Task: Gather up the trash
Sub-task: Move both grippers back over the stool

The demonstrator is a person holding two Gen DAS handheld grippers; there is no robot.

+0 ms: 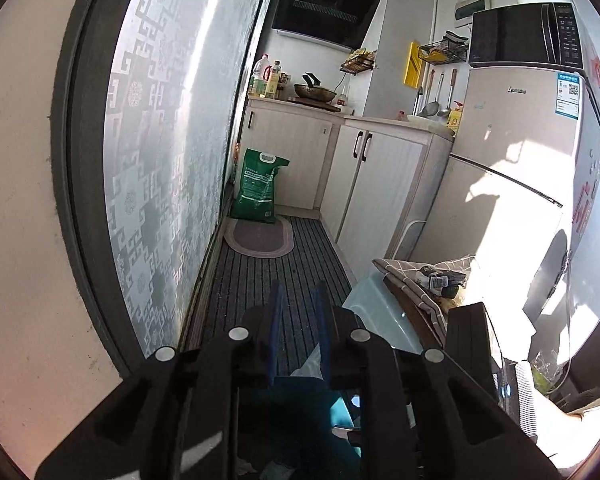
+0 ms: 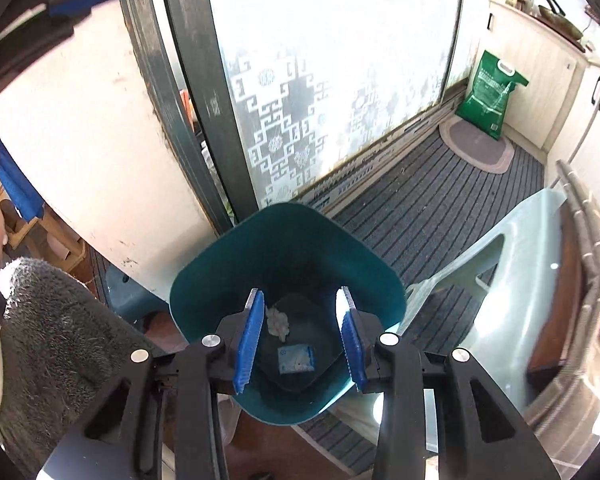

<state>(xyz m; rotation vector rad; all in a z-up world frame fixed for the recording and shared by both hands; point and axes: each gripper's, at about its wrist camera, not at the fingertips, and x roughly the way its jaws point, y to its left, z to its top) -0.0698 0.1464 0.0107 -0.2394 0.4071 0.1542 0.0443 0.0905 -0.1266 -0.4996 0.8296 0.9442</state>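
Hovering over the trash bin

Pointing steeply downward, the right tongs [image 2: 300, 336] hang above the mouth of the teal bin [image 2: 204, 280], their 2 blue fingers [image 2: 247, 348] spread wide with nothing between them. At the bin's bottom lie a crumpled white tissue [image 2: 278, 322] and a small blue-and-white packet [image 2: 296, 359], both framed by the gap. The bin stands on the floor beside the glass tabletop [image 2: 512, 300]. The left tongs [image 1: 300, 328] aim level down the kitchen, over the striped carpet [image 1: 268, 280], toward a green sack [image 1: 258, 186]. Their fingers stand apart, empty. In the right view they appear at the upper left, raised above the bin.
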